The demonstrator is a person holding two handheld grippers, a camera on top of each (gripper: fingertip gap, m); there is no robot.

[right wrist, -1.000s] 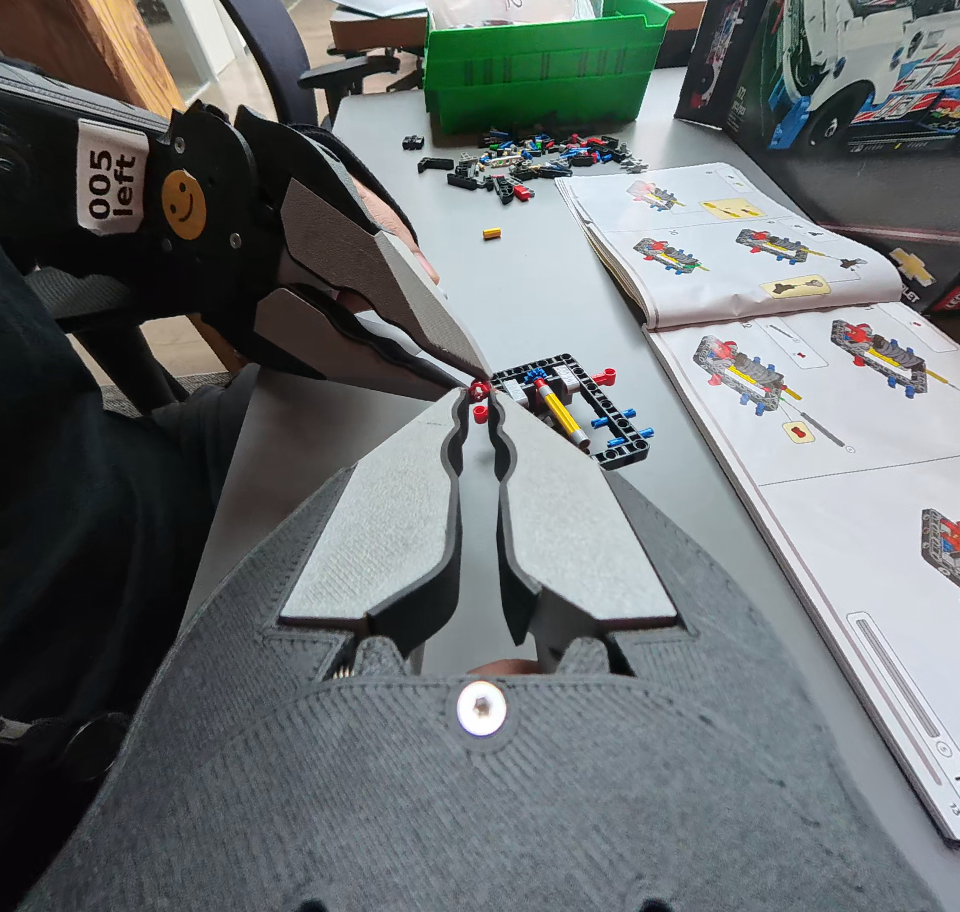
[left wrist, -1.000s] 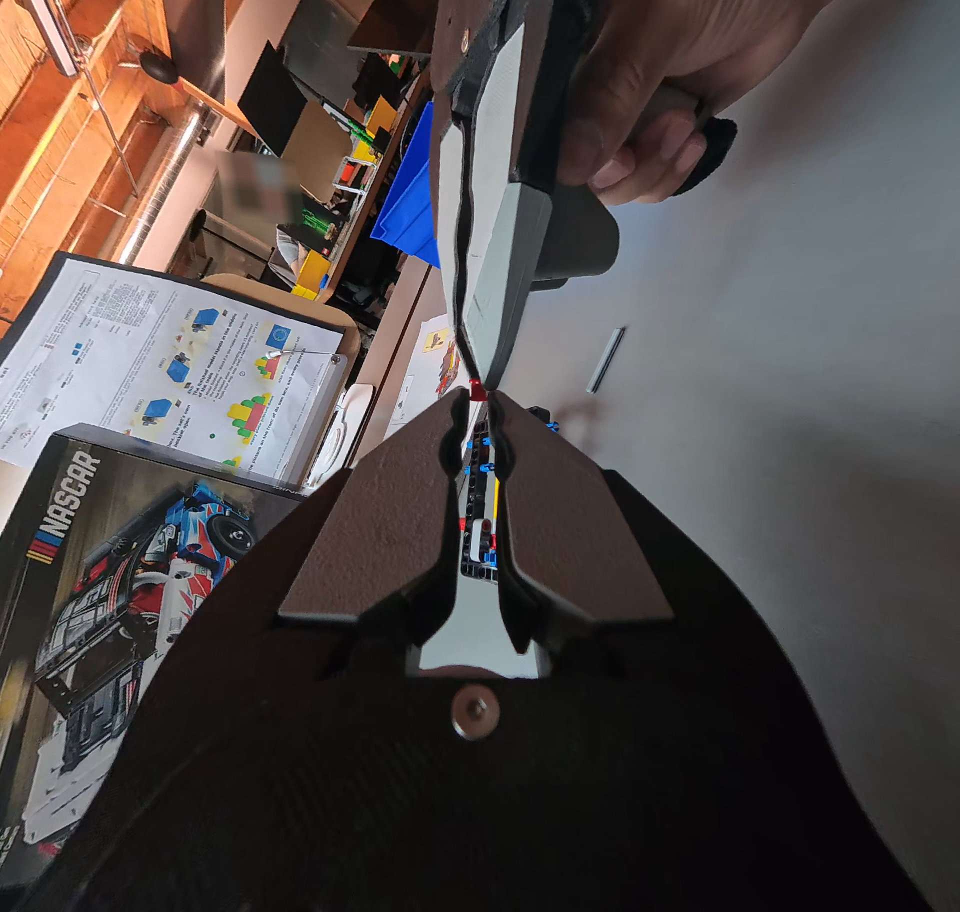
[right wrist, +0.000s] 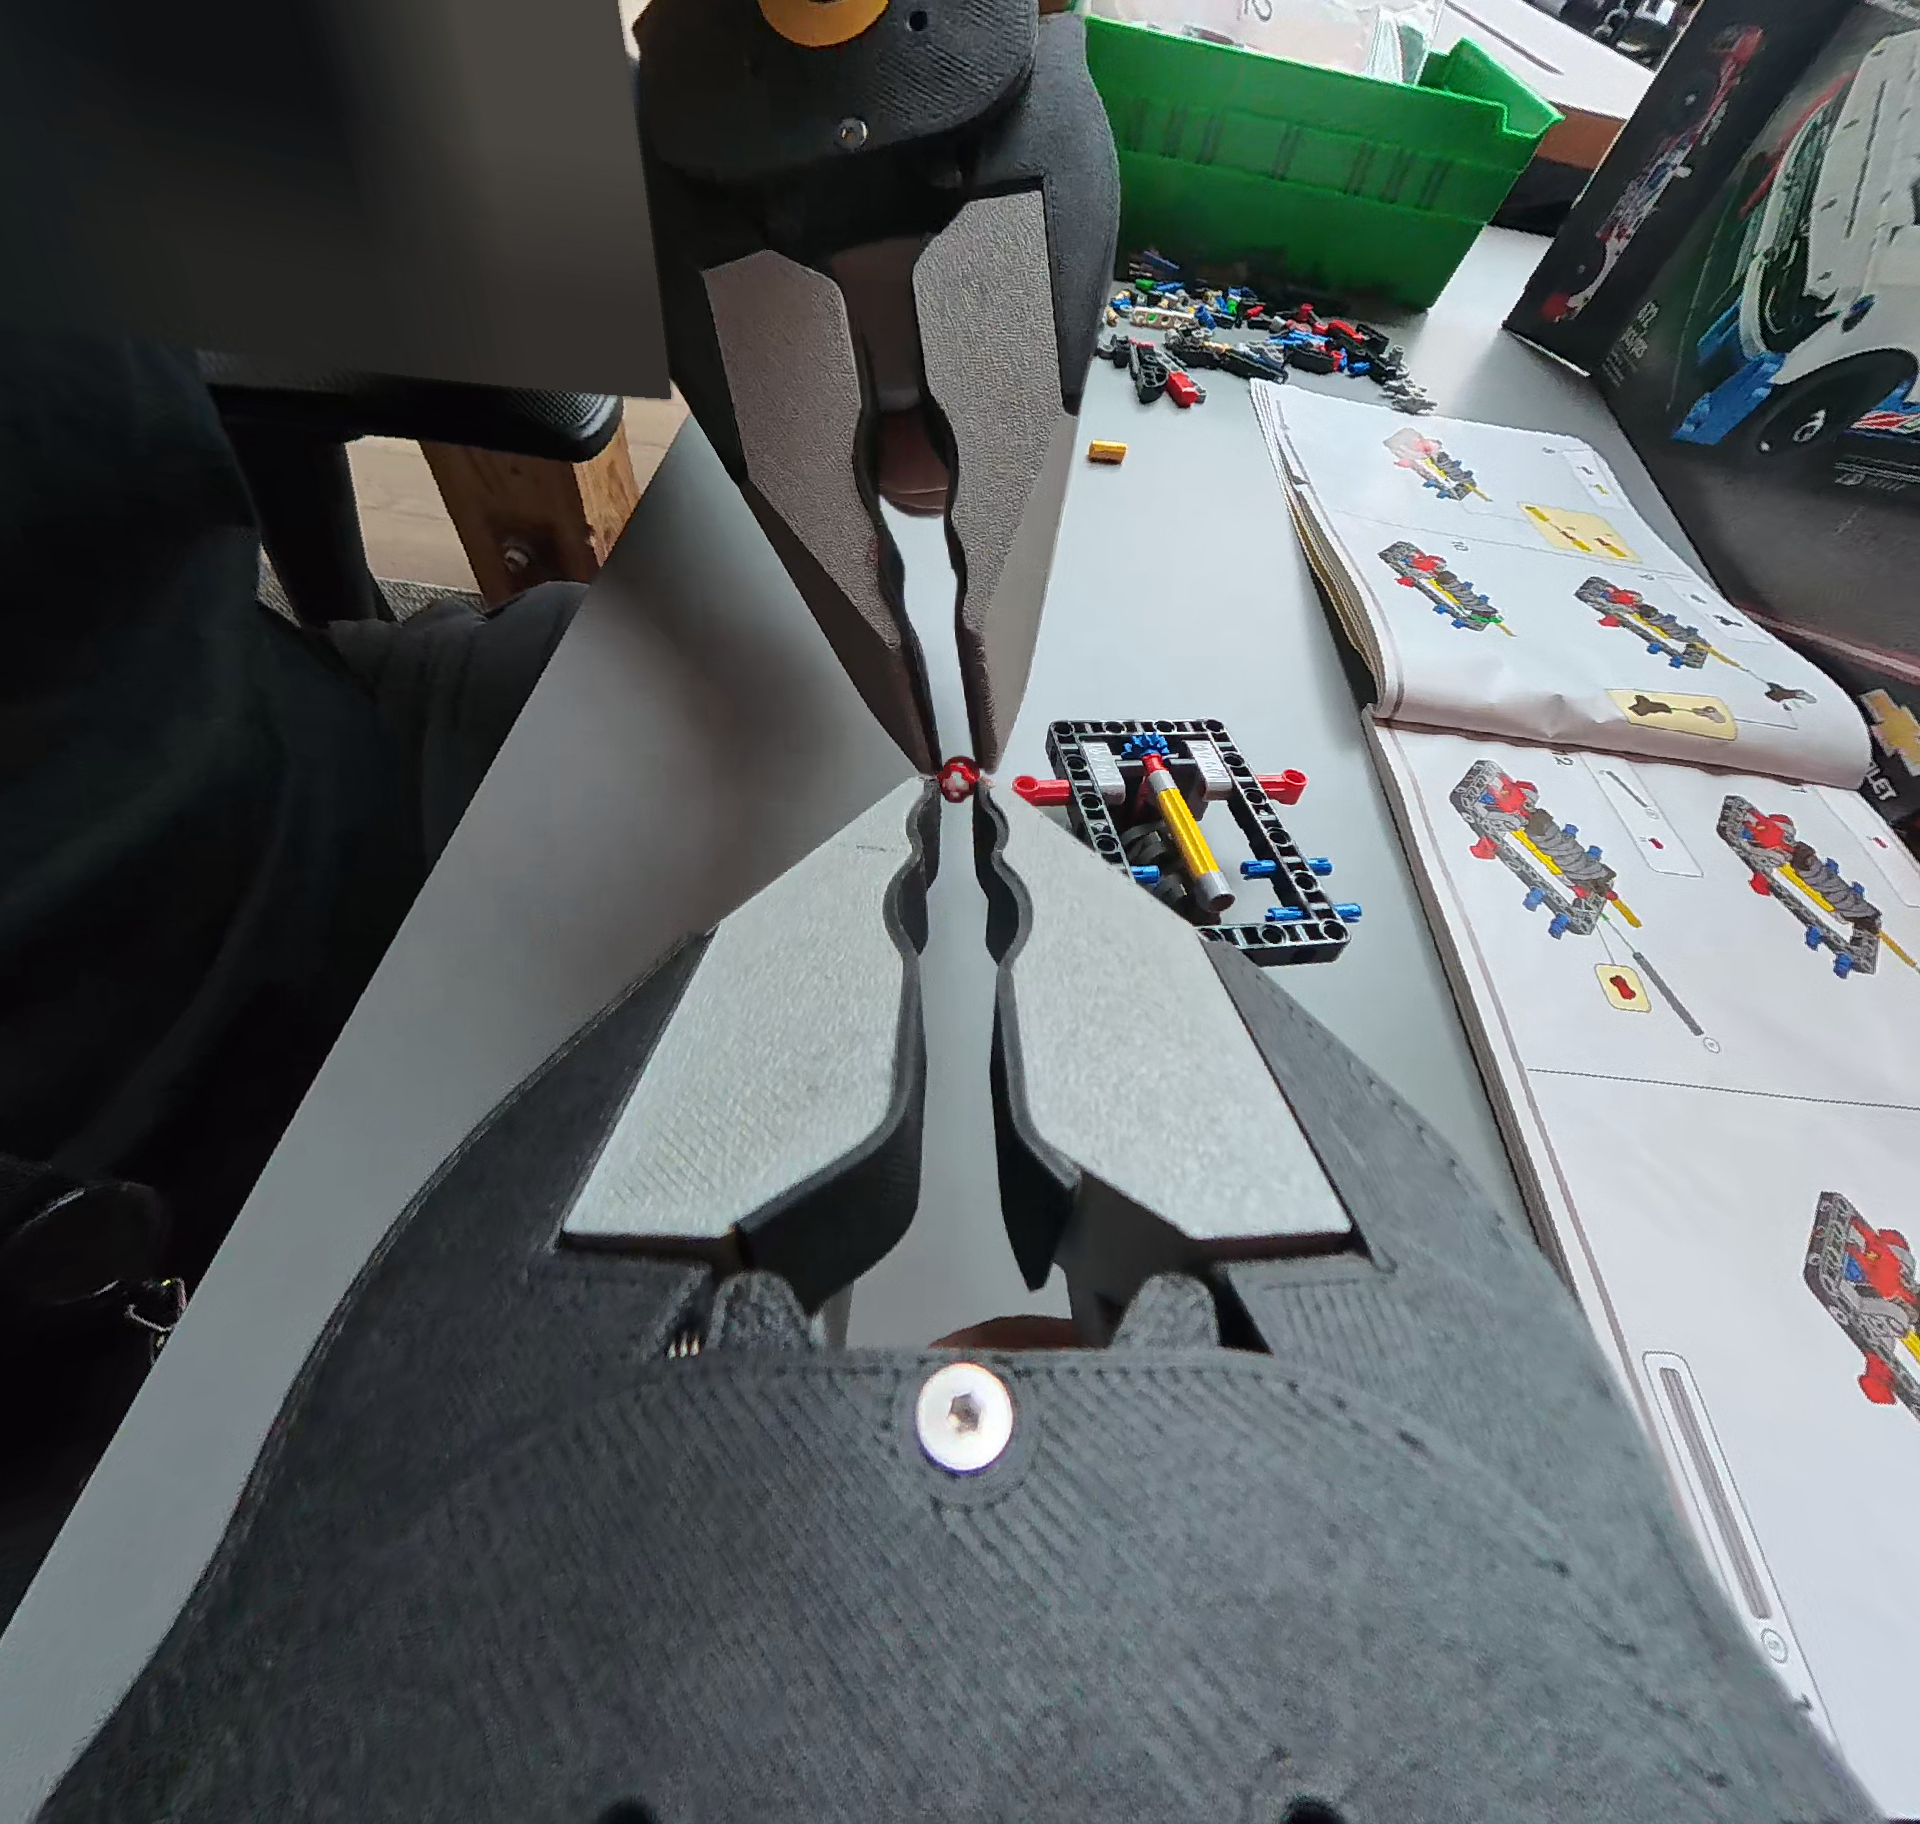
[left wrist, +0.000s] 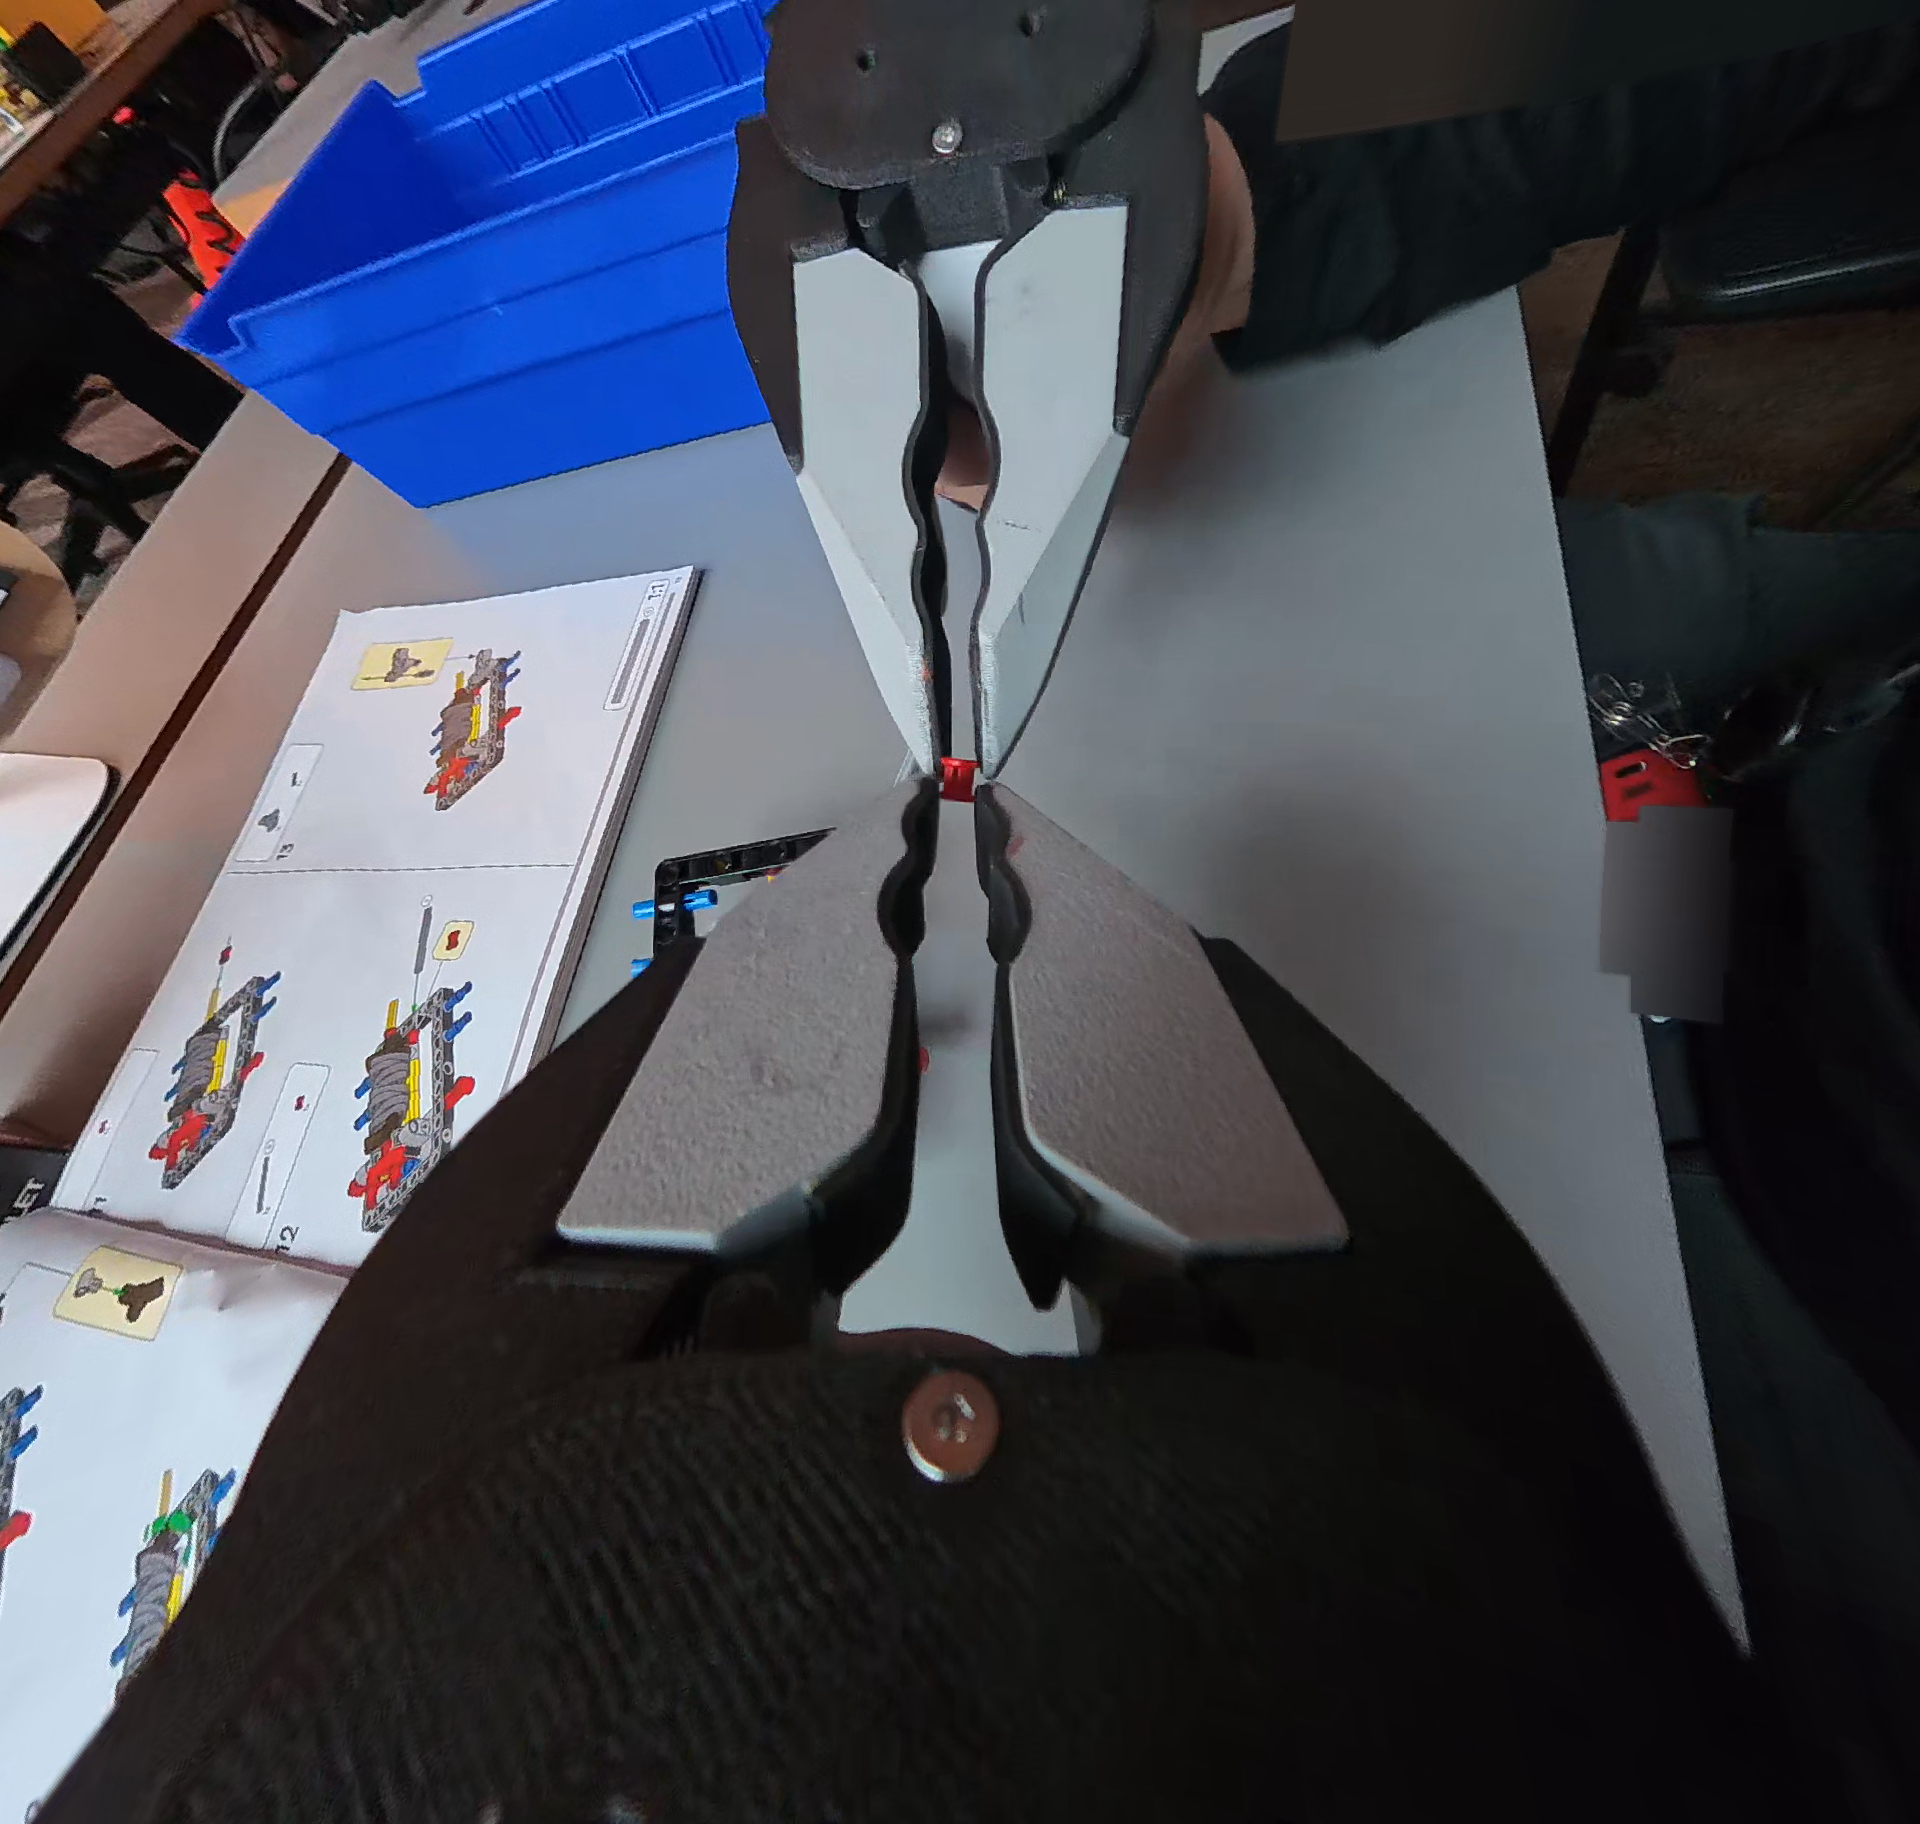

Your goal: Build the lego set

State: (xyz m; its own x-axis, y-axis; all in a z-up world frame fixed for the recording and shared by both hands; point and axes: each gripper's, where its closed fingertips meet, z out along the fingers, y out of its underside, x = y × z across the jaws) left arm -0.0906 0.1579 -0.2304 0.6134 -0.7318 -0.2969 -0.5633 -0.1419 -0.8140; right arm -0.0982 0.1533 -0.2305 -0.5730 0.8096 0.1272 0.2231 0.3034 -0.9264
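The small red plastic lego connector [left wrist: 957,778] hangs above the grey table [left wrist: 1299,735], pinched at once by the tips of the left gripper [left wrist: 957,806] and right gripper [right wrist: 957,806], both nearly closed on it. Keep one grip firm before the other lets go, then carry it to the black rectangular lego frame [right wrist: 1195,839] nearby.

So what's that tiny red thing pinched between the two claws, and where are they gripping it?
A small red Lego piece, held above the table. The left gripper and right gripper meet tip to tip, each pinching it from an opposite end.
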